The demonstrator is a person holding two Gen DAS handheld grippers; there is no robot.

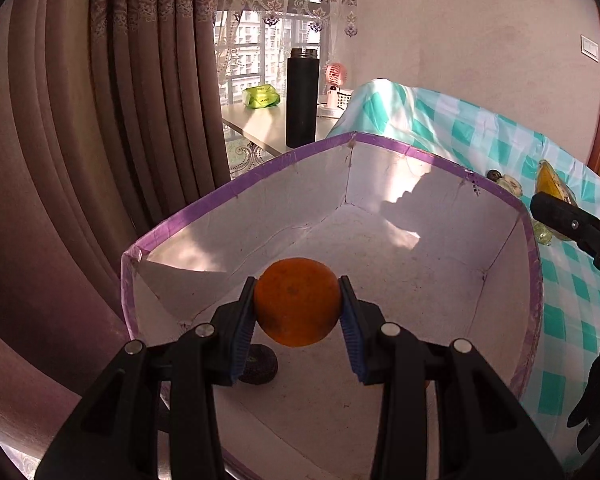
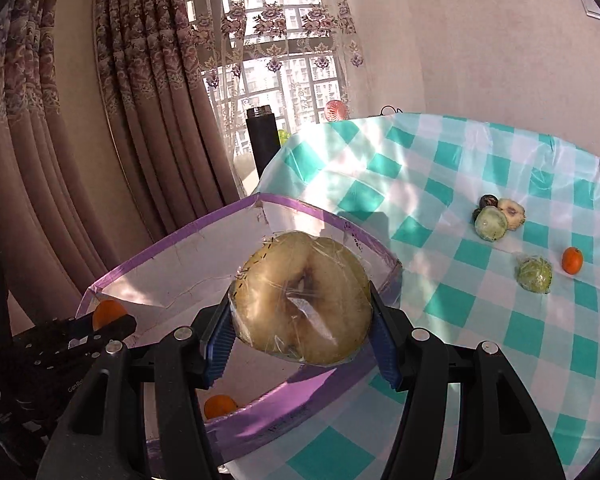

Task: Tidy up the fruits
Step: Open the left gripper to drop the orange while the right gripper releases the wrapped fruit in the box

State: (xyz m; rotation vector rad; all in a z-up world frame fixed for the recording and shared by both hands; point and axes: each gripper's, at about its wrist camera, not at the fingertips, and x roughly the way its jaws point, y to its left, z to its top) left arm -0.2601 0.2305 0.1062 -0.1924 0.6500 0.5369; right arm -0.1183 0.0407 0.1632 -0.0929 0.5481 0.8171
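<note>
My left gripper [image 1: 298, 308] is shut on an orange [image 1: 297, 302] and holds it above the inside of a white box with a purple rim [image 1: 236, 190]. A dark round fruit [image 1: 260, 364] lies on the box floor below it. My right gripper [image 2: 300, 320] is shut on a pale fruit half wrapped in plastic film [image 2: 302, 298], held over the box's right rim [image 2: 352, 236]. The left gripper [image 2: 100, 330] with its orange [image 2: 108, 312] shows at the left of the right wrist view. Another orange [image 2: 219, 406] lies in the box.
On the teal checked tablecloth [image 2: 480, 320] lie a small orange [image 2: 572, 260], two wrapped green fruits [image 2: 534, 274], a cut pale fruit [image 2: 511, 210] and a dark fruit [image 2: 488, 201]. A black flask [image 1: 301, 98], a green packet [image 1: 261, 96] and a pink fan [image 1: 335, 76] stand on a far table. Curtains hang at the left.
</note>
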